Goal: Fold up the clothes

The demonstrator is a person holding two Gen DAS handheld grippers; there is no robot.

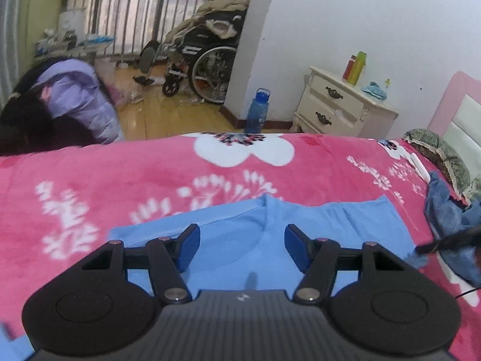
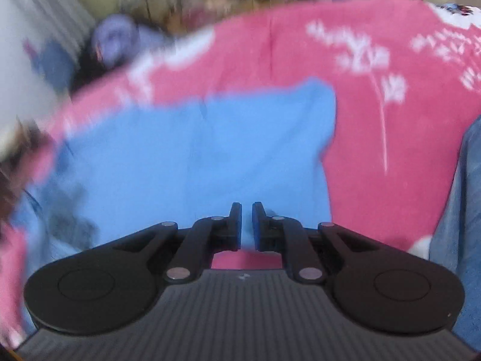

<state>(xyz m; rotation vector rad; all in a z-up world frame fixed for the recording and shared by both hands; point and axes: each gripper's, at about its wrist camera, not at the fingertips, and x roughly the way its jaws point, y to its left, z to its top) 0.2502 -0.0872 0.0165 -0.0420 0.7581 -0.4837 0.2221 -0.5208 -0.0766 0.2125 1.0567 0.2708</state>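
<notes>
Blue shirt pinched in right claw | under spread left claw

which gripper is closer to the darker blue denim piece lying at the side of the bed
Right. The right gripper is pinching the light blue shirt with the denim garment just beside it. The left gripper hangs open over the shirt's middle, farther from the denim.

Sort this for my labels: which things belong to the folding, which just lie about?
Folding: light blue shirt, left gripper, right gripper, pink blanket.
Lying about: wheelchair, blue bottle, nightstand, denim garment.
</notes>
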